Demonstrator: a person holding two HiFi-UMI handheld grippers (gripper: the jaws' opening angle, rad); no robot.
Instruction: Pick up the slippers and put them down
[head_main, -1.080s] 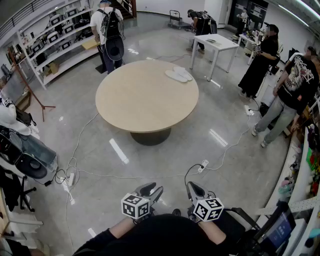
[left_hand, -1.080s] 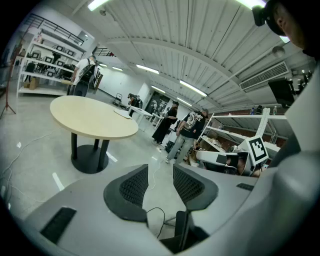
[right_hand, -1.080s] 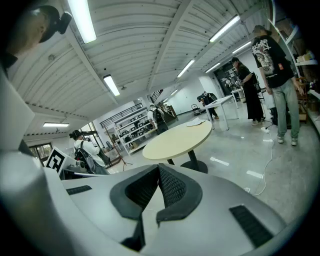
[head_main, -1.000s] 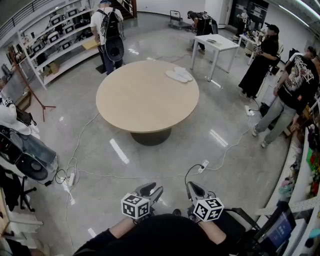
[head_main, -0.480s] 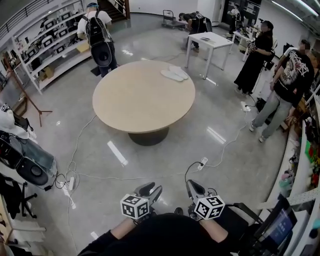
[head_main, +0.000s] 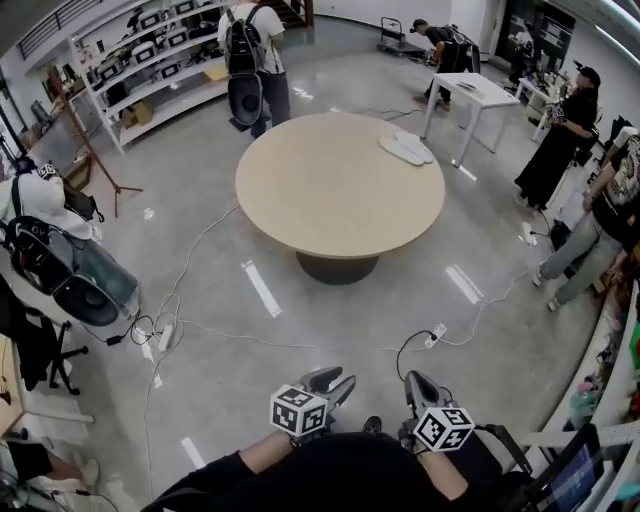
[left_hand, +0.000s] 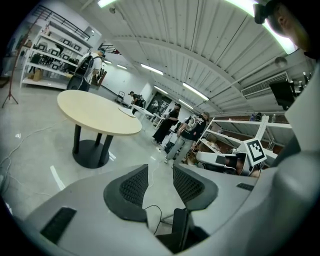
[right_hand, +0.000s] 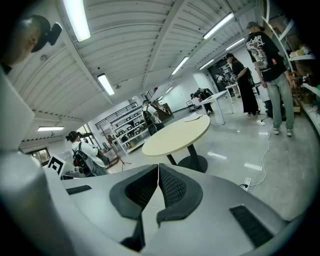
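A pair of white slippers (head_main: 405, 149) lies side by side near the far right edge of the round beige table (head_main: 330, 195). Both grippers hang low at the bottom of the head view, well short of the table and over the grey floor. My left gripper (head_main: 335, 379) is open with nothing between its fingers (left_hand: 135, 186). My right gripper (head_main: 416, 381) is shut and empty, its pads (right_hand: 170, 186) pressed together. The slippers (right_hand: 193, 118) show as a pale patch on the table (right_hand: 177, 134) in the right gripper view. The left gripper view shows the table (left_hand: 97, 112) from its side.
Cables and a power strip (head_main: 434, 335) lie on the floor between me and the table. A person with a backpack (head_main: 252, 60) stands behind it by the shelves (head_main: 150, 60). People (head_main: 600, 220) and a white desk (head_main: 482, 92) stand at right; bags and a speaker (head_main: 75, 280) at left.
The head view has swung left, so the table, slippers and people sit further right in the picture. Both grippers have drifted slightly right and lower. Their jaws stand as before.
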